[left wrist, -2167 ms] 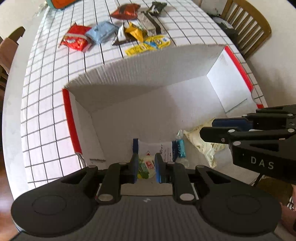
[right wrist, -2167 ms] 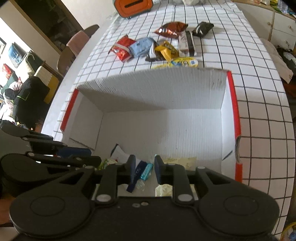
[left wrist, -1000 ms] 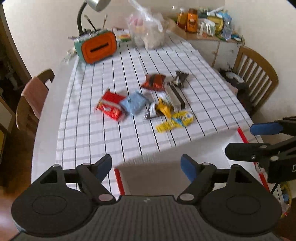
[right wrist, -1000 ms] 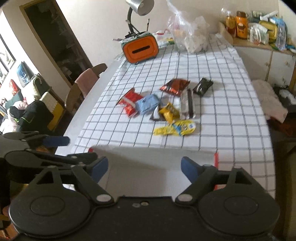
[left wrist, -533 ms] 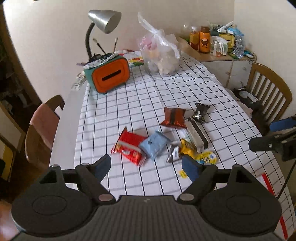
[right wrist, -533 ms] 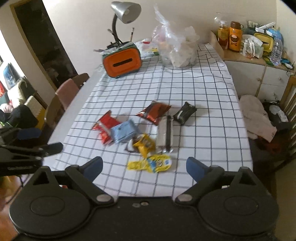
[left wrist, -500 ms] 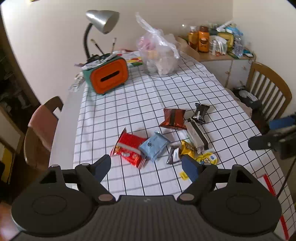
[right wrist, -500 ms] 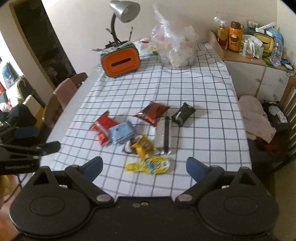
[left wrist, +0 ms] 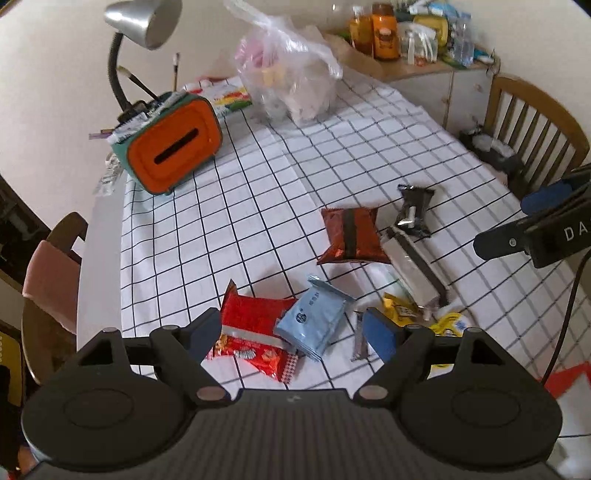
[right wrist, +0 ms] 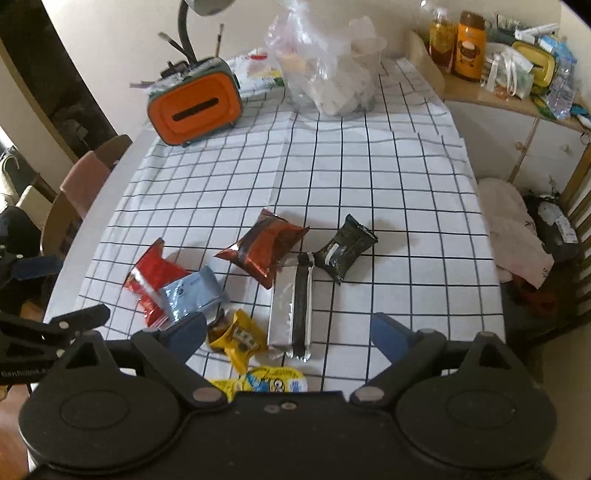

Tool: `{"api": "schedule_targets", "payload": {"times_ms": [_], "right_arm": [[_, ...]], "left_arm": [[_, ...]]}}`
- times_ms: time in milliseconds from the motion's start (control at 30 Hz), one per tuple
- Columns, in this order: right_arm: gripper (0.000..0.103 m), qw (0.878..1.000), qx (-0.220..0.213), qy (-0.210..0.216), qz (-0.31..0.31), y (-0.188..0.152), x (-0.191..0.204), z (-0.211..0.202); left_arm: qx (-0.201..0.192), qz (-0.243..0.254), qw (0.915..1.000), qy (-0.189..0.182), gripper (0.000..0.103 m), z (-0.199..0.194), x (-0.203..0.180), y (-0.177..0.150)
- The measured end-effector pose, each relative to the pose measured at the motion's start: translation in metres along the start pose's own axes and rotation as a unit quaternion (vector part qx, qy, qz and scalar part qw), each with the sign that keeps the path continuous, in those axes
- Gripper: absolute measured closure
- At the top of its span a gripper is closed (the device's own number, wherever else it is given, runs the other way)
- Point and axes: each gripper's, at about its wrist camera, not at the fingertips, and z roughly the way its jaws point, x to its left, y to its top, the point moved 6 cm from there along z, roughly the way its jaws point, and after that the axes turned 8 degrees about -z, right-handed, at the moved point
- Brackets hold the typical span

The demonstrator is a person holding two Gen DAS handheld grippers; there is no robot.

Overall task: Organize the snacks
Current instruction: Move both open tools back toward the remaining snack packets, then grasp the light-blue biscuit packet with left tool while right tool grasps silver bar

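Observation:
Several snack packets lie on the checked tablecloth. A red packet (left wrist: pixel 255 338) and a light blue packet (left wrist: pixel 314 325) sit just ahead of my left gripper (left wrist: pixel 293 334), which is open and empty above them. A brown-red packet (right wrist: pixel 264 251), a black packet (right wrist: pixel 343 251), a silver and black bar (right wrist: pixel 293 314), a yellow packet (right wrist: pixel 238 338) and a yellow cartoon packet (right wrist: pixel 269 382) lie ahead of my right gripper (right wrist: pixel 290 334), which is open and empty. The red and white box shows only as a corner (left wrist: pixel 569 380).
An orange tissue box (left wrist: pixel 171 147) with a desk lamp (left wrist: pixel 142 22) stands at the far left, a clear plastic bag (left wrist: pixel 291 81) at the far end. A wooden chair (left wrist: pixel 535 122) is on the right, a pink-cushioned chair (left wrist: pixel 48 277) on the left. A cluttered sideboard (right wrist: pixel 513 66) stands beyond.
Both grippers let go of packets inside the box, opened, rose out of it and moved forward over the loose snacks. The box has dropped out of view.

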Motion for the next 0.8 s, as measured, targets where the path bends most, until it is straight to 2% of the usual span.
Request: {"api": "schedule_targets", "payload": {"times_ms": [300,500,800], "right_arm": [[0.013,0.999,0.038,0.001,0.006,0.008,-0.005,0.058],[0.017,0.998,0.058,0.006,0.01,0.01,-0.008,0.089],[0.023,0.996,0.085,-0.001,0.008,0.004,-0.001,0.129]], "left_arm": [[0.036,0.056,0.9978,-0.009,0.019,0.058,-0.01,0.003],[0.032,0.108,0.9936,0.005,0.019,0.086,-0.021,-0.002],[0.04,0.142,0.989,0.012,0.019,0.119,-0.029,-0.013]]}}
